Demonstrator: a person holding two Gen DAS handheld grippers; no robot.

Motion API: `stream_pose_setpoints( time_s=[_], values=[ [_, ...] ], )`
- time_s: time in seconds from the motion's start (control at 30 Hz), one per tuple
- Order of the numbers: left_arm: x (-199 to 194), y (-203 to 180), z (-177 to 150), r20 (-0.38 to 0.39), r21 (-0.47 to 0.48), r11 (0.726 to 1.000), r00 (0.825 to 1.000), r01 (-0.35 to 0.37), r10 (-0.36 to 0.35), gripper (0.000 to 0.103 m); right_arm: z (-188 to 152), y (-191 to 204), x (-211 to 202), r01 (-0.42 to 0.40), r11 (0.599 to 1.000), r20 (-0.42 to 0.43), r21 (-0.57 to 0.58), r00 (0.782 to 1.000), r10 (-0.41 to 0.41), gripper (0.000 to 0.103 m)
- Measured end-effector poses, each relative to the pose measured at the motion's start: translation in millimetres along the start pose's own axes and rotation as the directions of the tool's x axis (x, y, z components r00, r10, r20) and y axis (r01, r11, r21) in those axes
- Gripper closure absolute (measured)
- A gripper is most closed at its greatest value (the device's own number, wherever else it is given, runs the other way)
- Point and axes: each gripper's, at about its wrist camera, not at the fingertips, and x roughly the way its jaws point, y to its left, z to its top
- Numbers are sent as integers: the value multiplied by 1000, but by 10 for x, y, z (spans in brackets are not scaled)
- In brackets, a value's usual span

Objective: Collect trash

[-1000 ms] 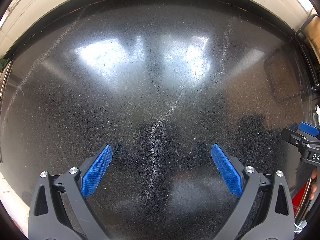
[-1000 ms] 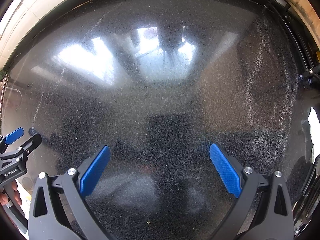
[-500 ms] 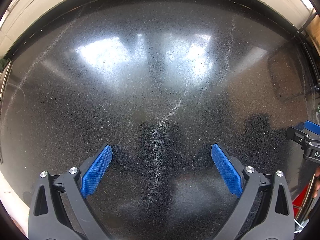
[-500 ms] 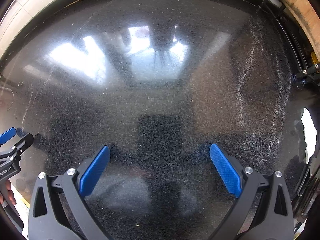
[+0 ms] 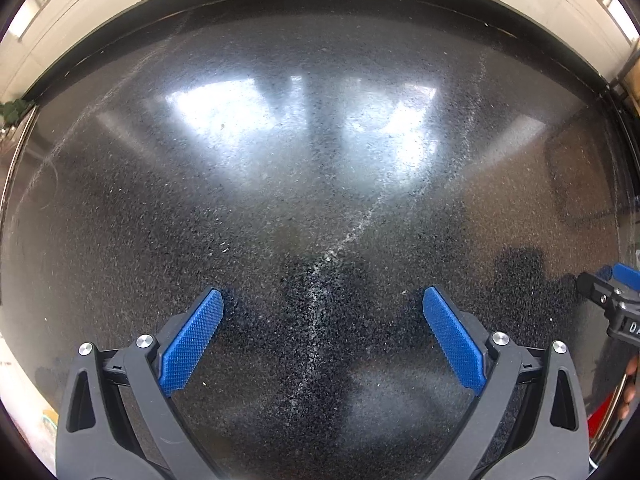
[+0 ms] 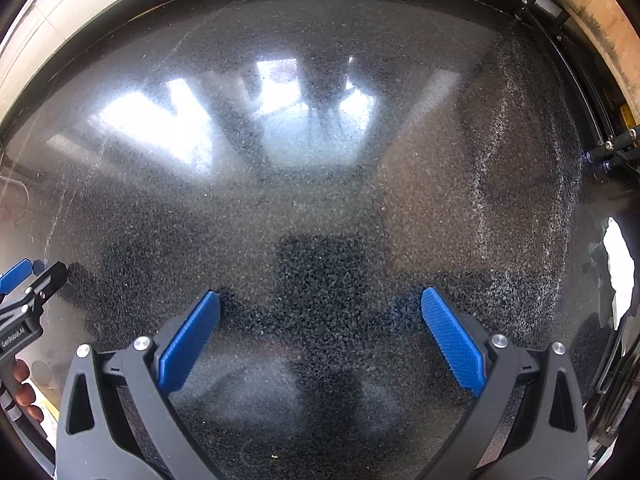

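My left gripper (image 5: 322, 336) is open and empty above a glossy black speckled countertop (image 5: 280, 184). My right gripper (image 6: 320, 334) is open and empty above the same countertop (image 6: 320, 200). A crumpled white piece (image 6: 618, 264) lies at the far right edge of the right wrist view, to the right of the right gripper. The right gripper's tip shows at the right edge of the left wrist view (image 5: 612, 284). The left gripper's tip shows at the left edge of the right wrist view (image 6: 32, 276). A tiny pale crumb (image 6: 274, 457) lies near the bottom of the right wrist view.
A white tiled wall (image 5: 120, 20) runs behind the counter. A black metal rack with a wooden board (image 6: 592, 28) stands at the back right. A green scrap (image 5: 12, 110) sits at the far left by a metal rim. Something red (image 5: 604, 412) shows at the lower right.
Both grippers have drifted slightly; the right wrist view turned a little right, so the white piece sits further in. Both grippers stay open and empty.
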Motion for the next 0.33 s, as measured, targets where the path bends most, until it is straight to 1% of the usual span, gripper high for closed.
stream_pose_setpoints(
  time_s=[0.23, 0.33],
  values=[
    [-16, 53, -10, 51, -23, 1000, 999, -9, 10, 6, -57, 13, -14, 0, 1000, 10, 2, 1000, 0, 5],
    [-27, 59, -47, 106, 1, 1000, 994, -6, 6, 6, -86, 11, -27, -2, 1000, 37, -2, 999, 2, 5]
  ],
)
